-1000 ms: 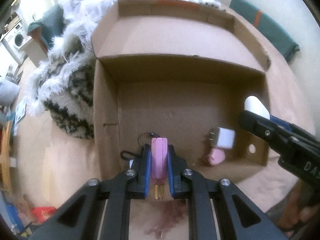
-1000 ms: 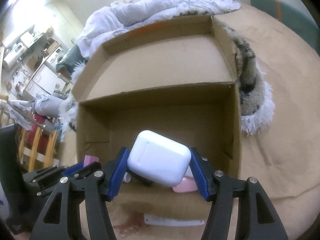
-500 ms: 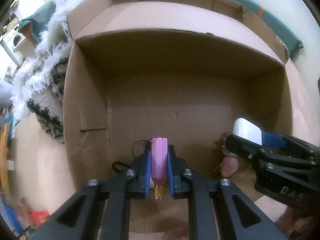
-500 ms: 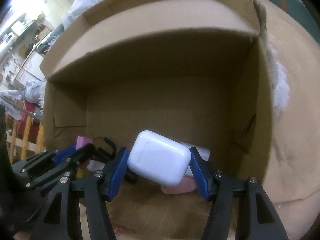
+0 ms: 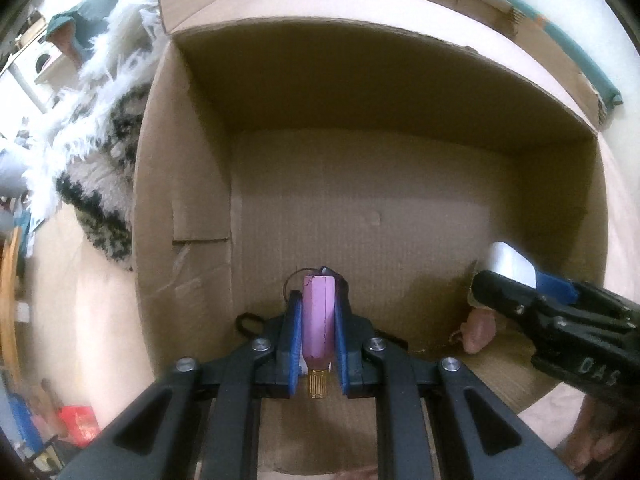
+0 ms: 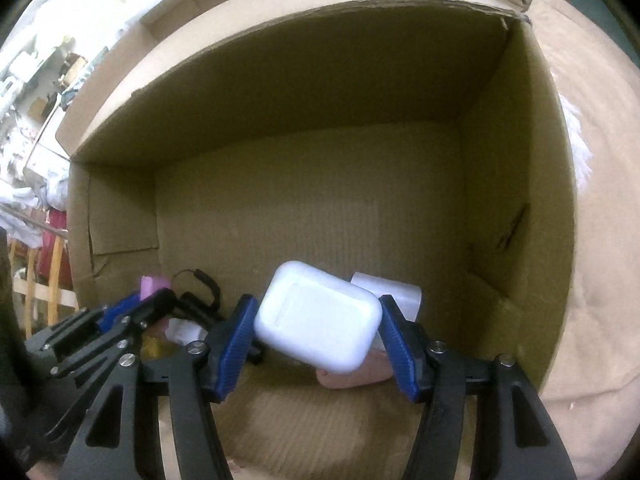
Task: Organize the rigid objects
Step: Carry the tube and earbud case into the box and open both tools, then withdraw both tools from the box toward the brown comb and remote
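Both grippers reach down into an open cardboard box. My left gripper is shut on a slim pink tube with a gold end, held upright near the box's near wall. My right gripper is shut on a white earbud case, tilted between the blue pads. From the left wrist view the right gripper and the white case show at the right. In the right wrist view the left gripper with the pink tube shows at the left.
On the box floor lie a white charger block, a pale pink object and a black cord. A shaggy black-and-white throw lies left of the box on a beige bed surface.
Both grippers have sunk deeper into the box, so its walls now fill the views. Each keeps its grip, the pink tube at left and the white case at right.
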Demonstrator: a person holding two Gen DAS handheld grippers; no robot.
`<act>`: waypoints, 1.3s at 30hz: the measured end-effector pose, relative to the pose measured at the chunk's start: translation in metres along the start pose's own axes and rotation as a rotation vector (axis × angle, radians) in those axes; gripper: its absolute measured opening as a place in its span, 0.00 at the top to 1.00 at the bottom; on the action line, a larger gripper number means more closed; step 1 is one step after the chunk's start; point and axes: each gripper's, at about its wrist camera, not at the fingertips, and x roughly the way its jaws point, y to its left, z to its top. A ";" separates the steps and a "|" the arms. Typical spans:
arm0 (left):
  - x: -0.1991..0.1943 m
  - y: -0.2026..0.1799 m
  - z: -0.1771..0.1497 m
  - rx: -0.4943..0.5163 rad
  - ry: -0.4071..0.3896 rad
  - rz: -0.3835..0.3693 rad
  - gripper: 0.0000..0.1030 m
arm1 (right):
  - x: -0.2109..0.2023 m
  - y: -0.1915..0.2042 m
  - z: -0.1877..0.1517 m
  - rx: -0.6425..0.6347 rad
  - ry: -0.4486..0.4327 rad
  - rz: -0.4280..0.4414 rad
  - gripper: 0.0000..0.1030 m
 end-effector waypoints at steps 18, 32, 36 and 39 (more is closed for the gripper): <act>-0.052 0.003 -0.008 0.000 -0.082 -0.004 0.40 | -0.045 0.008 0.008 0.009 -0.156 0.148 0.00; -0.076 0.004 -0.025 -0.011 -0.078 0.018 0.40 | -0.060 0.013 -0.009 -0.021 -0.156 0.099 0.00; -0.083 0.014 -0.034 -0.059 -0.074 -0.036 0.40 | -0.068 0.011 -0.021 -0.016 -0.152 0.087 0.00; -0.088 0.021 -0.040 -0.070 -0.083 -0.011 0.40 | -0.080 0.010 -0.030 -0.025 -0.187 0.055 0.00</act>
